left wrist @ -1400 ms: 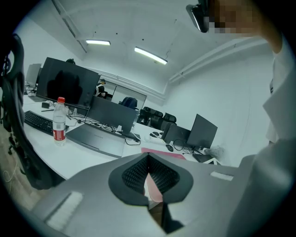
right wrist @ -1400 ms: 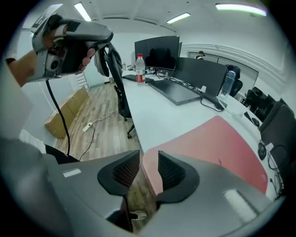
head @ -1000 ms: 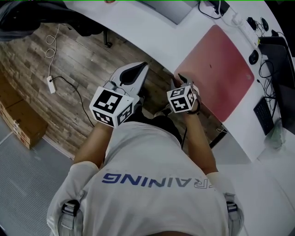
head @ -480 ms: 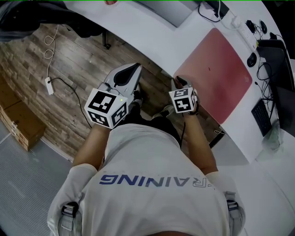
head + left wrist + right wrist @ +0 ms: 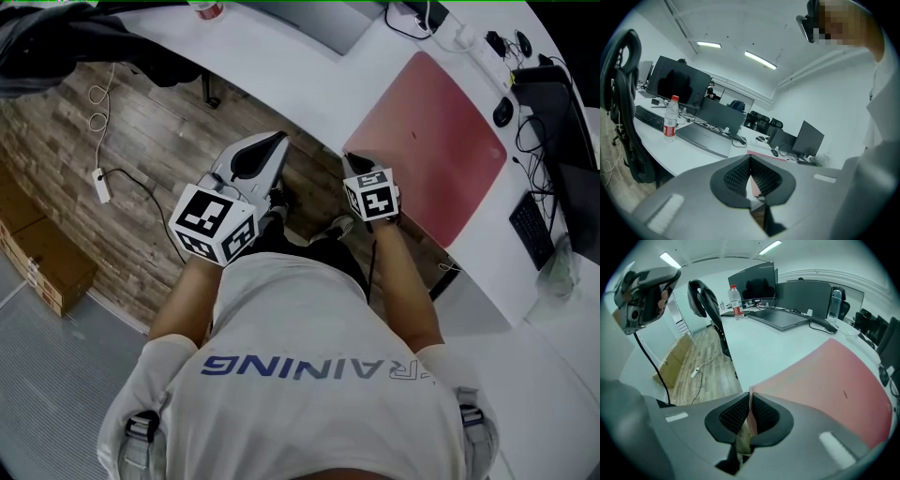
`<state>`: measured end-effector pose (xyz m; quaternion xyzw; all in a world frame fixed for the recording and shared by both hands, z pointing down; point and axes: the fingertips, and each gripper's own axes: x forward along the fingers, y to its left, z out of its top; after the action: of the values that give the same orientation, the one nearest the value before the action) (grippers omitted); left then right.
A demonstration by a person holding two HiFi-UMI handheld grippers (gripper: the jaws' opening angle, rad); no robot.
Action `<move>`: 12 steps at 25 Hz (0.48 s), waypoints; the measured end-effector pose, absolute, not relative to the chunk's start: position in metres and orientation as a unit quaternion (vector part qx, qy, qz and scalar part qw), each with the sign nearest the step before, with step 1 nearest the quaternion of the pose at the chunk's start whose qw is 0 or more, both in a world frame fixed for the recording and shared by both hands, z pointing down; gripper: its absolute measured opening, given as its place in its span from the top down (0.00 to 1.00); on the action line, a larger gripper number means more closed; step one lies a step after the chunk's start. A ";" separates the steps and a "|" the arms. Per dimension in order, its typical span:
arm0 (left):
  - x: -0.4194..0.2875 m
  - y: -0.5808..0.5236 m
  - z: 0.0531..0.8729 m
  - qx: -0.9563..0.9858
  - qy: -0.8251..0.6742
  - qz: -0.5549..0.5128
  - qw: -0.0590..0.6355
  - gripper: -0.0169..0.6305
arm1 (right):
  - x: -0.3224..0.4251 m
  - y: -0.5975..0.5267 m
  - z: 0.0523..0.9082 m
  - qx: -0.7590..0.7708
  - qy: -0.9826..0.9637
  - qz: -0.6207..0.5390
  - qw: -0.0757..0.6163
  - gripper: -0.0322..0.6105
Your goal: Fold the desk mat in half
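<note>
A pink desk mat [image 5: 431,150] lies flat on the curved white desk [image 5: 291,66]. My right gripper [image 5: 352,161] is at the mat's near left corner, right at the desk's edge. In the right gripper view its jaws are closing, and the mat's corner [image 5: 751,392] sits pinched between the black pads of the right gripper [image 5: 750,399]. The rest of the desk mat [image 5: 834,376] stretches away flat. My left gripper [image 5: 272,142] hangs off the desk over the wooden floor. The left gripper [image 5: 750,161] is shut, with nothing between its pads.
A grey laptop [image 5: 333,21] and a water bottle [image 5: 670,118] stand left of the mat. A mouse [image 5: 502,111], a keyboard [image 5: 530,220] and monitors crowd the desk's right end. A black office chair [image 5: 56,37] is at the far left; a cardboard box [image 5: 42,253] sits on the floor.
My right gripper has moved forward onto the mat's near left corner and its jaws have come together on it. The left gripper has hardly shifted.
</note>
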<state>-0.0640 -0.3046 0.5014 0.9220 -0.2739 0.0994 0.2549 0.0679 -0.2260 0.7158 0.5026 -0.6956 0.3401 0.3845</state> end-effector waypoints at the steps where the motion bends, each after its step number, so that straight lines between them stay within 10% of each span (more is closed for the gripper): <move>1: -0.062 -0.303 0.500 0.923 -0.273 0.101 0.253 0.97 | 0.068 -0.226 0.714 0.504 -0.697 0.342 0.378 0.90; 12: -0.029 -0.284 0.475 0.934 -0.259 0.104 0.224 0.97 | 0.107 -0.217 0.678 0.550 -0.694 0.327 0.330 0.90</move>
<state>-0.0293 -0.2839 0.4748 0.9338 -0.2590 0.1042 0.2240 0.1071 -0.2171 0.6777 0.5496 -0.6943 0.3269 0.3301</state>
